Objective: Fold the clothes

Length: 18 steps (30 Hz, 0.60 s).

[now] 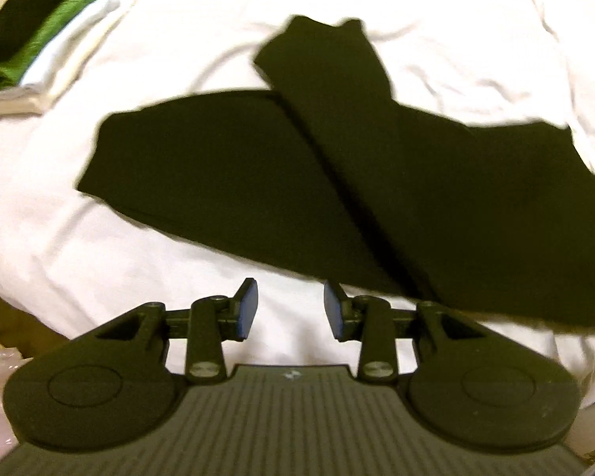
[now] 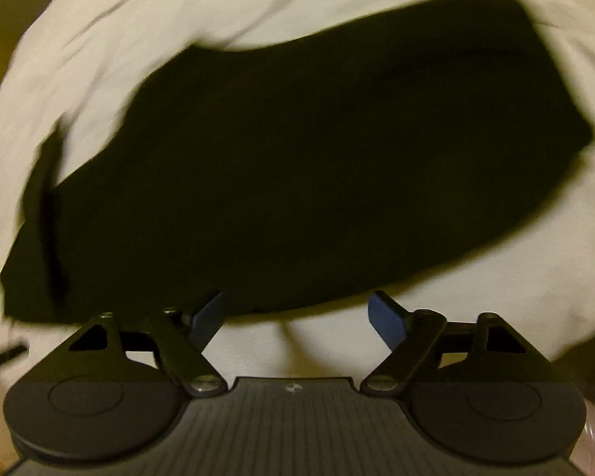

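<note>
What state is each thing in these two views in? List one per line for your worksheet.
Black garment: partly folded, one flap laid over, flat on sheet.
Folded clothes stack: finished, piled.
White sheet: spread, wrinkled.
Left gripper: open, empty.
Right gripper: open, empty.

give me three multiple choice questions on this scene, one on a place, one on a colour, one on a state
1. Where is the stack of folded clothes in the left wrist view?
A. upper left, on the white bedding
B. on top of the black garment
C. between the jaws

2. What colour is the folded piece between the stack's black top and its white bottom?
A. red
B. green
C. blue

3. What state is the left gripper in?
A. shut on the black garment
B. shut on the bedding
C. open and holding nothing

Answers: 1 A, the stack sits apart from the black garment. 2 B, a green layer shows. 3 C, bare bedding shows between its jaws.
</note>
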{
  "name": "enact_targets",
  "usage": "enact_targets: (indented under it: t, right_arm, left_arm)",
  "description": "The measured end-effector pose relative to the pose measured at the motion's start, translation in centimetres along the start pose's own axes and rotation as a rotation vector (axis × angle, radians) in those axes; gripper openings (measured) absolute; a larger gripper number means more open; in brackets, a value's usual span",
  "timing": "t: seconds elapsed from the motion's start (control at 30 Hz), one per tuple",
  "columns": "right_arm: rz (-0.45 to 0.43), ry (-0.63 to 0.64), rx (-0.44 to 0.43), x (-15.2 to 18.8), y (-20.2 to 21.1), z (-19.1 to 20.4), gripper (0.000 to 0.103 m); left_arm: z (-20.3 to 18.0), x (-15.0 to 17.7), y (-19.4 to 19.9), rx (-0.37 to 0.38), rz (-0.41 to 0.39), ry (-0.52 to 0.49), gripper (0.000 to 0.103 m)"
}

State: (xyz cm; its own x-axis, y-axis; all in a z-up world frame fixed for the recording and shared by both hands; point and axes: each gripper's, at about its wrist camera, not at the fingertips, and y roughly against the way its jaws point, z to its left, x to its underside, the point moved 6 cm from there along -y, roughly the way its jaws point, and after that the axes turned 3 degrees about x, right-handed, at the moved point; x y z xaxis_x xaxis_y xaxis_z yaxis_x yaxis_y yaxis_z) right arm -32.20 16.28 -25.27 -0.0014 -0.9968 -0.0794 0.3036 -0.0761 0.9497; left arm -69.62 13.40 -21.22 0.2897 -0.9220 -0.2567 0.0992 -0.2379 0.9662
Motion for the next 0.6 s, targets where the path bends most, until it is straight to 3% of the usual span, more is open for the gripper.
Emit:
enact_targets:
  t: [0.1, 0.2, 0.4, 0.6]
  right_arm:
    - [-0.012, 0.116, -0.027, -1.4, -0.4, 5.1, 0.076]
    - [-0.053, 0.13, -0.034, -2.7, -0.8, 9.1, 0.076]
    - [-0.077, 0.006, -0.028, -1.5, -3.8, 16.3, 0.076]
    - [-0.137, -0.207, -0.005, 0.5, -6.1, 20.9, 0.067]
  left_arm:
    - [2.2, -1.9, 0.8, 0.009, -0.026, -0.01, 0.031]
    - [4.3, -4.2, 0.8, 0.03, -0.045, -0.057, 0.031]
    - [8.9, -8.1, -0.6, 0.098, -0.023, -0.24, 0.031]
    - [11.1, -11.8, -3.0, 0.162, 0.02, -0.465, 0.031]
